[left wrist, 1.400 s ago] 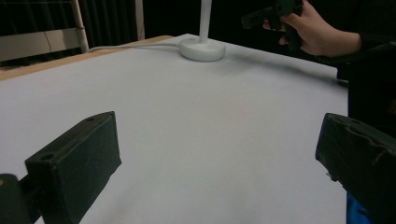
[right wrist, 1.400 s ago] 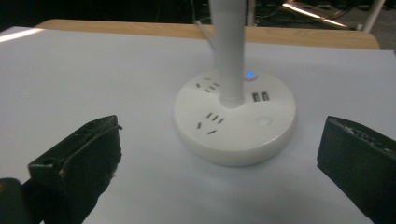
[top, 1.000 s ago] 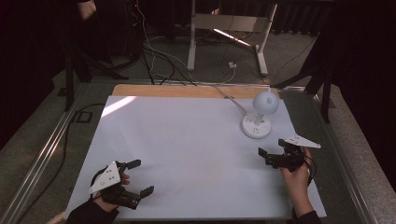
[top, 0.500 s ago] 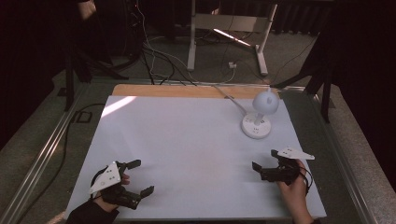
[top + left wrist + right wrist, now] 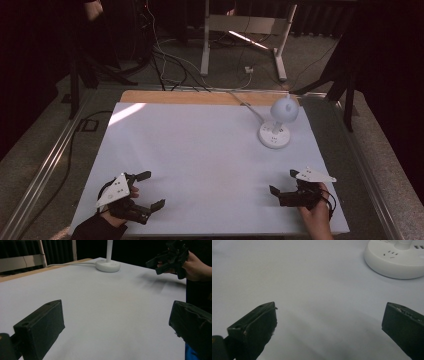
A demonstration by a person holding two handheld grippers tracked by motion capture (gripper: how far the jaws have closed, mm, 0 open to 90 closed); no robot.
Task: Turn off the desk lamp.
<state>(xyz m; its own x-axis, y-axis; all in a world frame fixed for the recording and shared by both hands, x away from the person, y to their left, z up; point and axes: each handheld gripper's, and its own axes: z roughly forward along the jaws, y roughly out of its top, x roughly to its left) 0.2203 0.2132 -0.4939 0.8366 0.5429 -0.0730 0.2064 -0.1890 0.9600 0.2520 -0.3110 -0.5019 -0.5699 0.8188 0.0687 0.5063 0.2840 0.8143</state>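
While nothing is gripped: left gripper (image 5: 146,190) at 7 o'clock, jaws spread | right gripper (image 5: 283,183) at 5 o'clock, jaws spread, empty | lamp (image 5: 276,128) at 2 o'clock, untouched | step: likely before reach | next: probably carry right gripper toward lamp base.

A white table (image 5: 200,165) with a bare wooden strip (image 5: 200,97) along its far edge. Beyond it, on the floor, a white metal stand (image 5: 245,22) and tangled cables (image 5: 160,55) lie near each other. At the left runs a metal rail (image 5: 45,170) with a black cable (image 5: 70,150) beside it.
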